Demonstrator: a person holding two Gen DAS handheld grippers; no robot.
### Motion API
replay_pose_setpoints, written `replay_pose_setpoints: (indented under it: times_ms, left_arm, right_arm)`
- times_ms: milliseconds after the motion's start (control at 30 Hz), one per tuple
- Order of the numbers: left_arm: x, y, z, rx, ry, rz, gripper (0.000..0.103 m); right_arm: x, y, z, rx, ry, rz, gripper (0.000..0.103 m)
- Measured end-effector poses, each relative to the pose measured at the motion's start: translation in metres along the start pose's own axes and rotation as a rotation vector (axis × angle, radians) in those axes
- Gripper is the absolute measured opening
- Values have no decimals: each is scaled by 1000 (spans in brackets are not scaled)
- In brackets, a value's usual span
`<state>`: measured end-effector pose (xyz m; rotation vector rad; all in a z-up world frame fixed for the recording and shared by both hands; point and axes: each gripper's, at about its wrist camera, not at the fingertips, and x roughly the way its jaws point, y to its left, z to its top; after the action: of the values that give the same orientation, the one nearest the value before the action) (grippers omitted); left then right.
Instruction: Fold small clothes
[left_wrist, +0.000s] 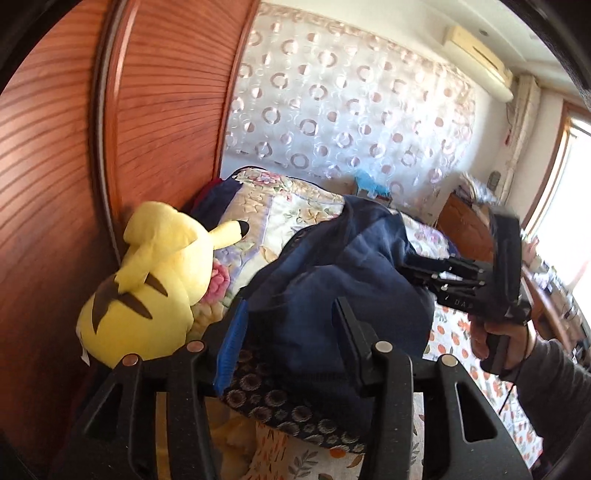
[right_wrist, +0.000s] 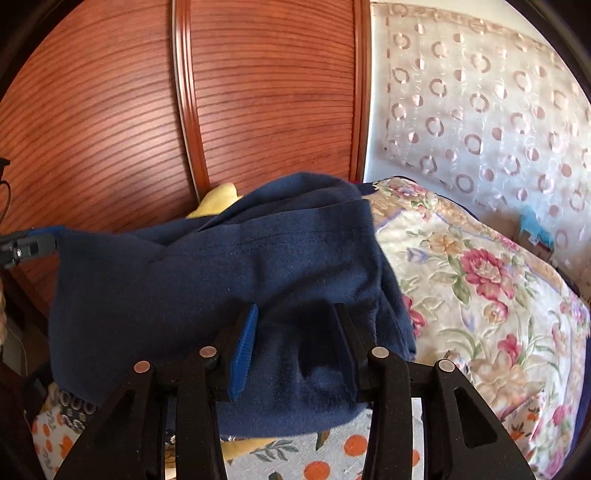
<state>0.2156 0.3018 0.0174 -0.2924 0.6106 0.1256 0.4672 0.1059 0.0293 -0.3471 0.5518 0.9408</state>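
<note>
Covering a floral quilt (right_wrist: 480, 280), navy garment (right_wrist: 221, 280), both grippers' jaws apart, ribbed wooden wardrobe (right_wrist: 258, 92), circle-patterned curtain (left_wrist: 351, 110) behind.

My left gripper (left_wrist: 291, 332) points down, its jaws apart. My right gripper (right_wrist: 295, 332) points down too, jaws apart. My hand (left_wrist: 502, 339) holds its handle.

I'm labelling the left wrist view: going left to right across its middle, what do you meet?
Wooden wardrobe door → yellow plush toy → navy garment → right hand-held gripper → the hand holding it.
</note>
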Motion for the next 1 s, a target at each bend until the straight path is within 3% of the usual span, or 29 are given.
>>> replay_pose_setpoints:
  times_ms: [333, 367, 433, 533, 700, 800, 1000]
  left_arm:
    - [-7, -59, -11, 106, -34, 12, 51]
    - [-10, -67, -14, 119, -44, 11, 53]
    - [-16, -83, -19, 138, -51, 5, 72]
    - [-28, -108, -26, 170, -66, -10, 72]
    - [-51, -147, -38, 211, -86, -64, 79]
    - [-66, -171, -47, 249, -106, -55, 79]
    - [-94, -209, -68, 313, -140, -63, 79]
  right_arm:
    - [-84, 13, -70, 87, -89, -64, 45]
    - [-96, 15, -78, 98, -98, -75, 45]
    - [-120, 23, -94, 111, -111, -98, 45]
    - [-159, 34, -115, 145, -140, -127, 46]
    - [-226, 56, -153, 185, -196, -179, 60]
    - [-259, 69, -171, 207, -218, -216, 68]
    - [-314, 97, -212, 269, -268, -311, 71]
